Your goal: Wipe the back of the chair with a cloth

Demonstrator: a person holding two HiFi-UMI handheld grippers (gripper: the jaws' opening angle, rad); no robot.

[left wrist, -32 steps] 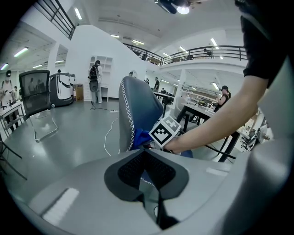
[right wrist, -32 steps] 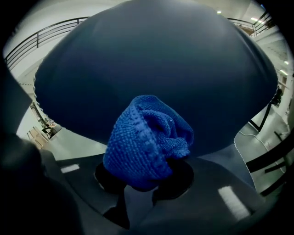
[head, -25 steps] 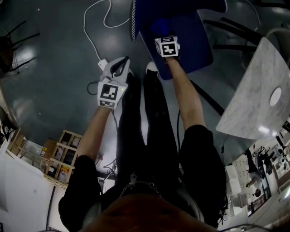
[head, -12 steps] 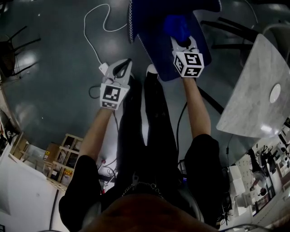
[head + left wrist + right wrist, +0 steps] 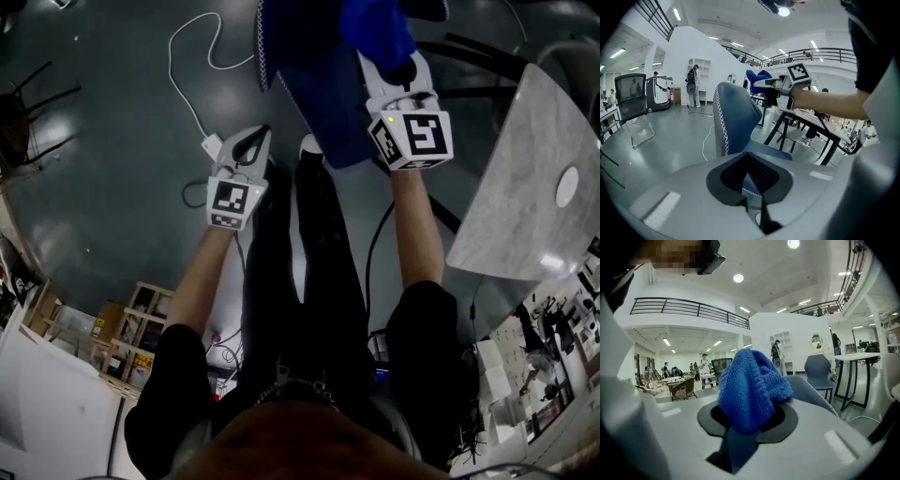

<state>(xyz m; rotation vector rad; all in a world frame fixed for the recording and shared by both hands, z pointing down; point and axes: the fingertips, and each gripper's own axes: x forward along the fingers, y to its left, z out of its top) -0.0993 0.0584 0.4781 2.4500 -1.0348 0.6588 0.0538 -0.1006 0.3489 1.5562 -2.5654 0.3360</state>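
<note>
Near the chair back (image 5: pixel 733 117), the right tongs (image 5: pixel 392 67) pinched a bunched blue cloth (image 5: pixel 750 385); the left tongs (image 5: pixel 253 141) hung closed, empty. Hard wiping could tug the cloth loose.

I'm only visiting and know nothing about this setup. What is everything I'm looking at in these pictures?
chair: one, blue with white stitching along its edge, on the floor ahead of the person.
cloth: one, blue, knitted, near the top of the chair's back.
cable: one, white, looping over the floor left of the chair.
table: one, pale marbled top, at the right.
shelf unit: one, light wood, lower left.
left gripper: one, grey, jaws together with nothing between, held low left of the chair.
right gripper: one, grey, clamped on the cloth.
</note>
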